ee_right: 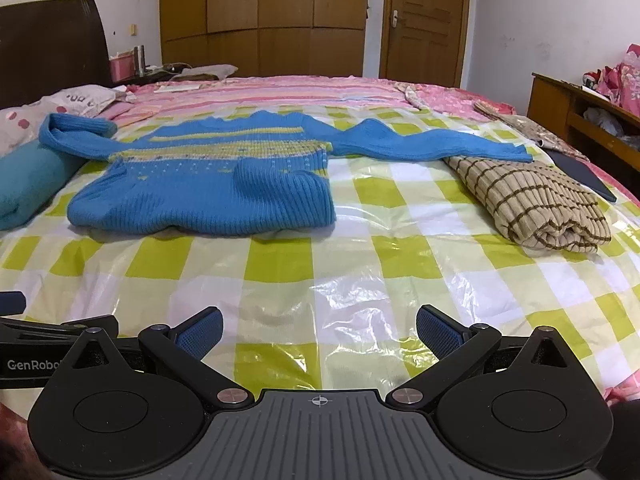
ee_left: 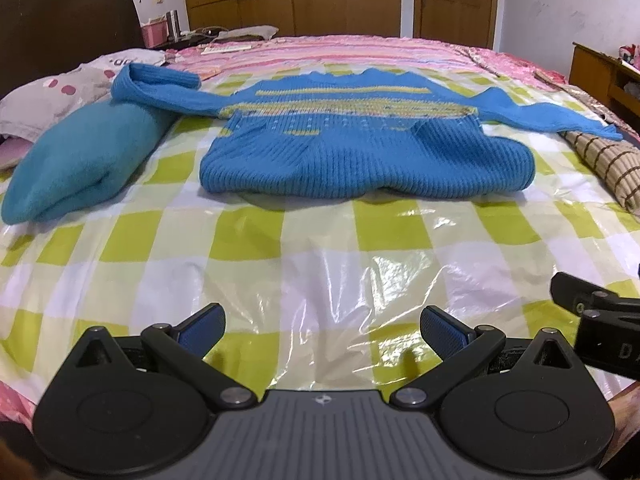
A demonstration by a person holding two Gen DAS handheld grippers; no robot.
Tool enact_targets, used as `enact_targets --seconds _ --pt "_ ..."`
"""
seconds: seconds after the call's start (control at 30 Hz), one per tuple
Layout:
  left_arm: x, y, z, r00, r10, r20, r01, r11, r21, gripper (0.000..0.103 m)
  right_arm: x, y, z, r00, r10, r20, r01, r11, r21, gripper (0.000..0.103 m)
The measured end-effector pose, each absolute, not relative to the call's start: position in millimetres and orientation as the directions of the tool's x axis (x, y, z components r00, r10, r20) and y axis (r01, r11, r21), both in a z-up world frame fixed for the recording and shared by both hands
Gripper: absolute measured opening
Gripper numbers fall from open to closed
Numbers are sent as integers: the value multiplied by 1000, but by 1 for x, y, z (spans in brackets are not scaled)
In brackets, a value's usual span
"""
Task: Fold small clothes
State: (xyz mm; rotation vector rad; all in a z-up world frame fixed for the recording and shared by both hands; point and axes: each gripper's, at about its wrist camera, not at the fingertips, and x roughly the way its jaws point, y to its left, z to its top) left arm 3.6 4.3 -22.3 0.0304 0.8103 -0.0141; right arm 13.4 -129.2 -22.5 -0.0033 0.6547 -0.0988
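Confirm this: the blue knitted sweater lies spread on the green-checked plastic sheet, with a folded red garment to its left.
One detail is wrong. The folded garment left of the blue knitted sweater is teal, not red, as the left wrist view shows. The sweater does lie spread on the green-checked plastic sheet.

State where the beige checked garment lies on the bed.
In the right wrist view the beige garment lies folded at the right of the checked sheet, its far end under the blue sweater's sleeve tip.
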Motion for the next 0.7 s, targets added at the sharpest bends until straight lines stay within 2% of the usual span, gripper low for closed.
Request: enact_targets --seconds 0.23,0.7 --pt "8 8 -36 649 2 -760 19 1000 19 103 15 -130 -25 784 -89 -615 87 996 -33 103" --pt "9 10 -45 637 -10 -771 11 1000 -4 103 14 -129 -29 781 -81 -619 81 996 -29 103"
